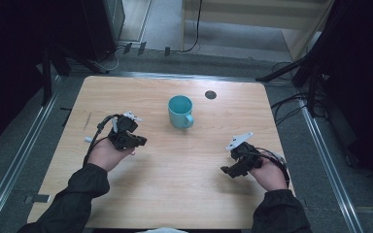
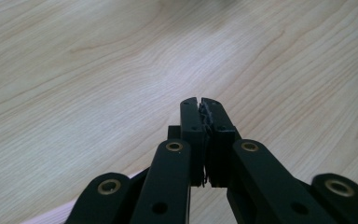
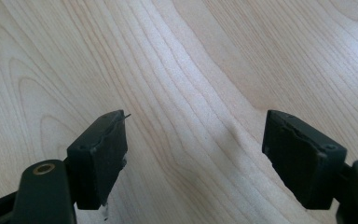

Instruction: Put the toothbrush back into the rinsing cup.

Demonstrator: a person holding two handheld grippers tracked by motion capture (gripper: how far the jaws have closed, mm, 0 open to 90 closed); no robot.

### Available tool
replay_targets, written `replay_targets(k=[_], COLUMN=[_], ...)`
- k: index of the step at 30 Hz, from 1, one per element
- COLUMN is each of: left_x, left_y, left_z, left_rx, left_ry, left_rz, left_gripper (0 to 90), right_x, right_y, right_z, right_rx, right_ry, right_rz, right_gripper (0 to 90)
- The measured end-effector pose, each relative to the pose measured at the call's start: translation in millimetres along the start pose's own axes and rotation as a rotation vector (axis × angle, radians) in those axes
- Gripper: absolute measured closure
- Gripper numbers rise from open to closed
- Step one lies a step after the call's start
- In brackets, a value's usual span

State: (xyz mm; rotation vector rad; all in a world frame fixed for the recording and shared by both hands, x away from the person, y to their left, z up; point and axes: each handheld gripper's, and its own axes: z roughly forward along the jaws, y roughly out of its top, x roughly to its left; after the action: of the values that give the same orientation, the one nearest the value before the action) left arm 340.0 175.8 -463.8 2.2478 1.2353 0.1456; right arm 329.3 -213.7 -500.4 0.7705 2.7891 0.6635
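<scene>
A teal mug (image 1: 180,111) stands upright on the wooden table (image 1: 175,194), a little behind its middle, handle toward the front right. My left gripper (image 1: 142,141) is held in a hand at the left, to the front left of the mug and apart from it. In the left gripper view its jaws (image 2: 200,103) are pressed together over bare wood with nothing between them. My right gripper (image 1: 226,171) rests at the front right, well away from the mug. Its jaws (image 3: 195,119) stand wide apart above the tabletop, and nothing is between them.
A small dark round disc (image 1: 211,94) lies on the table behind the mug to the right. Black stands and cables (image 1: 291,104) surround the table on the floor. Metal rails (image 1: 24,155) run along both sides.
</scene>
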Motion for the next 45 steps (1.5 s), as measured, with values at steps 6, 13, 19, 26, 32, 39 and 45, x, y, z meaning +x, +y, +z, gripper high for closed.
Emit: replay_targets(k=[6, 13, 19, 26, 32, 39, 45], left_x=[13.6, 27.1, 38.6, 44.7, 46.5, 48.7, 49.1], left_y=[-0.8, -2.8, -4.0, -3.6, -2.1, -4.2, -5.8], left_z=[-2.4, 3.8, 16.8, 29.5, 31.8, 34.7, 36.5], left_rx=[0.037, 0.097, 0.174, 0.252, 0.265, 0.303, 0.318], left_ry=[0.021, 0.026, 0.040, 0.034, 0.044, 0.040, 0.039], left_rz=[-0.041, -0.065, -0.106, -0.132, -0.137, -0.141, -0.141], left_gripper=[89.2, 89.2, 89.3, 89.3, 89.3, 89.3, 89.2], right_x=[0.2, 0.5, 1.7, 1.8, 0.9, 0.8, 0.6], right_y=[-0.2, 0.0, 0.5, 0.6, -0.6, -0.7, -1.0], right_z=[0.3, 0.9, 0.9, 1.7, 1.4, 1.0, 0.6], right_rx=[0.003, 0.006, 0.011, 0.014, 0.017, 0.017, 0.015], right_ry=[-0.002, -0.004, -0.001, -0.003, -0.004, -0.006, -0.005], right_rz=[-0.006, -0.018, -0.020, -0.029, -0.021, -0.025, -0.027], right_gripper=[22.3, 22.3, 22.3, 22.3, 22.3, 22.3, 22.3])
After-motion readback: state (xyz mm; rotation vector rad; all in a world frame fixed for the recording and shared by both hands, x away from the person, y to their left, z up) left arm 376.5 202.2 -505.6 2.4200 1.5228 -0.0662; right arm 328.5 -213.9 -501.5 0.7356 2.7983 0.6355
